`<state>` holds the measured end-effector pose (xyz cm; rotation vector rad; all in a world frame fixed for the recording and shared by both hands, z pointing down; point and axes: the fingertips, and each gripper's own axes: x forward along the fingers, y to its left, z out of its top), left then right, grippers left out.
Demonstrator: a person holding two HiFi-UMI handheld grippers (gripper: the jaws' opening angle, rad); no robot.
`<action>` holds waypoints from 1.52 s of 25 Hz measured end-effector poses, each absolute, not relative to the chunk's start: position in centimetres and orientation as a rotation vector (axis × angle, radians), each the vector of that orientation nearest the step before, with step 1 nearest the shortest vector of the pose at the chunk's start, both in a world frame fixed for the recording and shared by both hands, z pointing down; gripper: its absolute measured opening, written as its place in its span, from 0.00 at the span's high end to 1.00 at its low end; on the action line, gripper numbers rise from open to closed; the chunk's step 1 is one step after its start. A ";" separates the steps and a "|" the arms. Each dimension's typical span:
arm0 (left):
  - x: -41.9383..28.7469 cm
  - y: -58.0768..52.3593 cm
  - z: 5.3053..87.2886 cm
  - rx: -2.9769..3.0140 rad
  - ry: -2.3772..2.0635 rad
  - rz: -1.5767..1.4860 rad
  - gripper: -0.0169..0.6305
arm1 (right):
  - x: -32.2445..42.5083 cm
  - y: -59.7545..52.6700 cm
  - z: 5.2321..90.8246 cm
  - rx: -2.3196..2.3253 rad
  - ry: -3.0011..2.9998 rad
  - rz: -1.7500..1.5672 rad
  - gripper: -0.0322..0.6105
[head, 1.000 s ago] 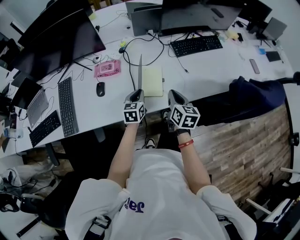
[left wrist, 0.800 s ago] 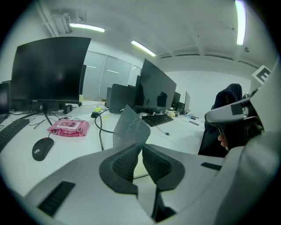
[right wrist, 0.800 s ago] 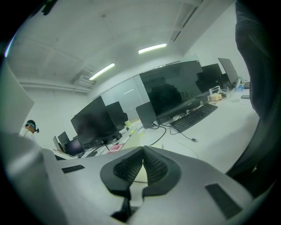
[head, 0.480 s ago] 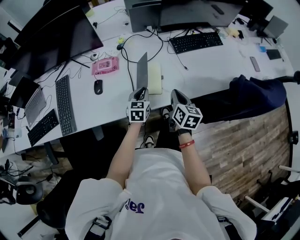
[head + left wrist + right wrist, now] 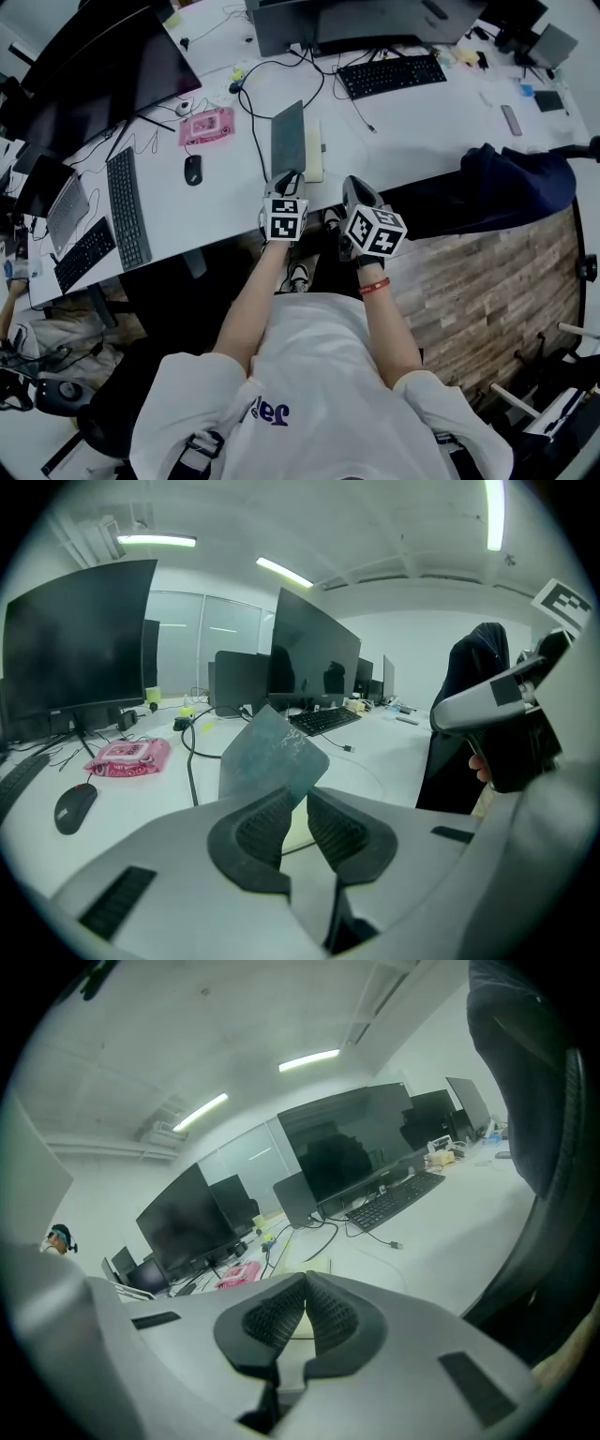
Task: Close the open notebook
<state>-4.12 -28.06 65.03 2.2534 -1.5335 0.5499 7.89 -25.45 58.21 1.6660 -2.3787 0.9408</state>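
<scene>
The notebook lies on the white desk (image 5: 412,131), its dark grey cover (image 5: 288,139) lifted and leaning right over the cream pages (image 5: 315,150). My left gripper (image 5: 286,178) is at the cover's near edge. In the left gripper view the cover (image 5: 272,754) rises just beyond the left gripper (image 5: 302,797). Its jaws are opening: a narrow gap shows the cream page between the pads, and the cover's lower edge runs behind the left pad (image 5: 262,829) without being pinched. My right gripper (image 5: 350,185) hovers at the desk's front edge, right of the notebook. The right gripper (image 5: 306,1284) is shut on nothing.
Left of the notebook are a black mouse (image 5: 192,170), a pink pack (image 5: 207,127) and a keyboard (image 5: 122,206). A black cable (image 5: 258,112) loops behind the notebook. Another keyboard (image 5: 392,75) and monitors stand at the back. A dark jacket (image 5: 511,183) hangs at the right.
The cover has swung from standing edge-on to leaning right over the pages. Both grippers moved a little forward and down, the left one shifting right with the cover.
</scene>
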 end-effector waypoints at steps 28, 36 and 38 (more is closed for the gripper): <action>-1.1 -28.4 69.9 2.291 -1.476 0.858 0.85 | 10.9 -25.4 60.4 1.738 -2.308 1.003 0.95; -0.6 -28.5 71.6 2.296 -1.459 1.000 0.85 | 12.0 -25.6 60.8 1.762 -2.284 1.017 0.95; -0.4 -28.5 72.0 2.295 -1.461 1.027 0.84 | 12.2 -25.6 60.9 1.765 -2.280 1.017 0.95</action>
